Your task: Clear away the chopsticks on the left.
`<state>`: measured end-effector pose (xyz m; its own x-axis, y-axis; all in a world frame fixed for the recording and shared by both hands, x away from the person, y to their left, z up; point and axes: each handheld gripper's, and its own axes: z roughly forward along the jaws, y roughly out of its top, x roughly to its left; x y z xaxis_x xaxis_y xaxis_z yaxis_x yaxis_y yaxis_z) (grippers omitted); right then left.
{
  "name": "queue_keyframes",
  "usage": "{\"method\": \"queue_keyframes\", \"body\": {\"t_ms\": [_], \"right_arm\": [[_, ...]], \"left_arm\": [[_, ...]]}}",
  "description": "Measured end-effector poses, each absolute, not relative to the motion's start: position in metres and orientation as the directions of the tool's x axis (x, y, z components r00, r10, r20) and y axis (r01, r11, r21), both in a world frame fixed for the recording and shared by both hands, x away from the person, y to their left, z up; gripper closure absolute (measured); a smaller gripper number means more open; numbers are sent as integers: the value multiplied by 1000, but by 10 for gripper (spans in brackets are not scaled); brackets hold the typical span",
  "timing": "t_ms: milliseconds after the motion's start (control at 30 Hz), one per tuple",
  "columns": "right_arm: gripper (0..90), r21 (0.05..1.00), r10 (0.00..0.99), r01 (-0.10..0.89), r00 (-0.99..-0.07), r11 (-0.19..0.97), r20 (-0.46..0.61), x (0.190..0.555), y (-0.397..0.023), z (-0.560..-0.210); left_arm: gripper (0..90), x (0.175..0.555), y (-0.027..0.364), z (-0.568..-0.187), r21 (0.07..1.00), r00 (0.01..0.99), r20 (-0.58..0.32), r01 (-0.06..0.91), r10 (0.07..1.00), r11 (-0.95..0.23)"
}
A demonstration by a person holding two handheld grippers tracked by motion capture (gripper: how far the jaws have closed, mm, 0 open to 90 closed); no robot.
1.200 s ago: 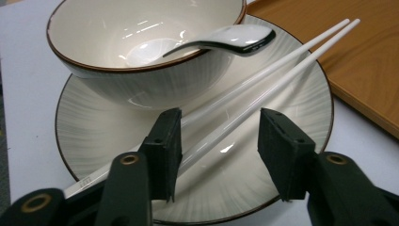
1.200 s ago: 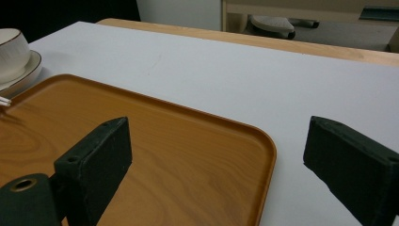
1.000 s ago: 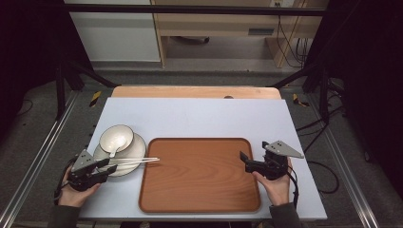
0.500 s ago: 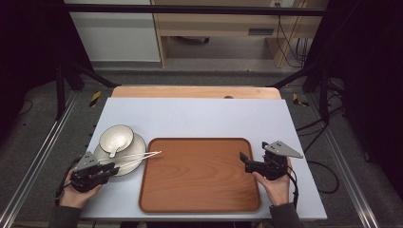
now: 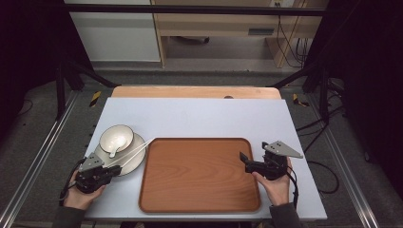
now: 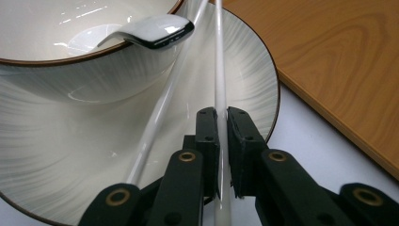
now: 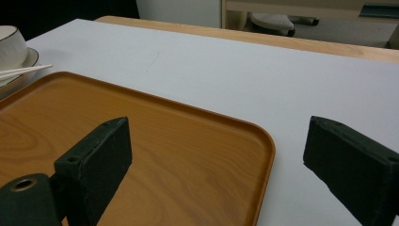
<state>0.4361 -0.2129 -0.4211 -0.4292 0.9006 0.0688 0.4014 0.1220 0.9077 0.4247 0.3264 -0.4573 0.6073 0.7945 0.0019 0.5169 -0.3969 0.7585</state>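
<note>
White chopsticks (image 6: 220,70) and a glossy white spoon (image 6: 150,32) rest on a brown-rimmed, grey-streaked plate (image 6: 61,155) beside a wood-grain orange tray (image 5: 199,173) on a pale blue table (image 5: 199,118).

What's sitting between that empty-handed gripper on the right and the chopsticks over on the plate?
Only the wooden tray, with nothing on it, as the high view shows. The right gripper hovers at its right edge; the chopsticks lie past its left edge.

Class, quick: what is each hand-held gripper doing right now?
Left hand-held gripper: jaws have just been closing; shut on one white chopstick lying on the plate.
Right hand-held gripper: open, holding nothing.
</note>
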Motion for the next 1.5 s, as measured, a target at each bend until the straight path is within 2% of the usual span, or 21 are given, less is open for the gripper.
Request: {"method": "queue_keyframes", "body": {"t_ms": [200,300,433,700,900,1200,1500], "right_arm": [[84,906,901,404,-429,126,66,436,-213,-422],[85,907,900,404,-429,117,74,436,-213,-421],[85,908,901,402,-428,118,73,436,-214,-421],[85,910,901,399,-427,117,71,436,-214,-419],[84,910,900,400,-429,112,78,436,-213,-419],[75,911,903,398,-422,108,78,435,-215,-418],[72,912,908,399,-411,99,81,435,-216,-417]], "left_arm": [[830,425,324,-457,753,601,-9,530,799,-390],[758,427,321,-455,752,600,-19,536,800,-384],[739,434,314,-451,749,575,-27,553,818,-364],[762,446,307,-452,724,547,-55,598,835,-344],[823,447,307,-454,714,538,-71,615,840,-333],[842,441,300,-451,718,549,-68,607,833,-341],[842,426,289,-433,770,537,-64,563,841,-301]]}}
